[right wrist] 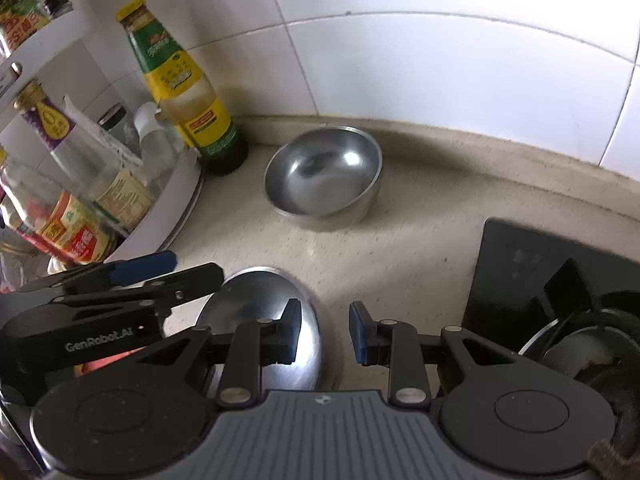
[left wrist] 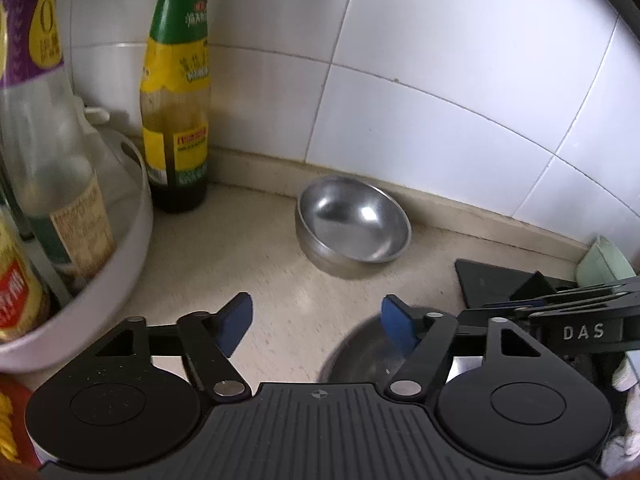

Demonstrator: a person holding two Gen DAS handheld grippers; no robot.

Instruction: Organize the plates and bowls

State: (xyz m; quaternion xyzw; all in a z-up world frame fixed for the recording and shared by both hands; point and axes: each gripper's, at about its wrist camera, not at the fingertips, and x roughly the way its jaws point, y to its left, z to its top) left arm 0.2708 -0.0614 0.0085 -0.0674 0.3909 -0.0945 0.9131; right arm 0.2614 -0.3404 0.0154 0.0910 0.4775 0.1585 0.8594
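Observation:
A steel bowl [left wrist: 354, 222] sits tilted on the beige counter by the tiled wall; it also shows in the right wrist view [right wrist: 324, 174]. A second steel bowl [right wrist: 266, 316] lies nearer, under both grippers; in the left wrist view [left wrist: 360, 356] only part of it shows. My left gripper [left wrist: 316, 326] is open and empty above the counter, its right pad over the near bowl's rim. My right gripper [right wrist: 325, 334] is open, its left pad [right wrist: 292, 330] over the near bowl, its right pad outside the rim. The left gripper also shows in the right wrist view [right wrist: 160, 268].
A white round rack [left wrist: 120, 236] with several sauce bottles stands at left. A green-and-yellow sauce bottle [left wrist: 176, 92] stands by the wall. A black stove top [right wrist: 532, 276] with a burner [right wrist: 584, 344] lies at right. A pale green object [left wrist: 604, 264] sits at far right.

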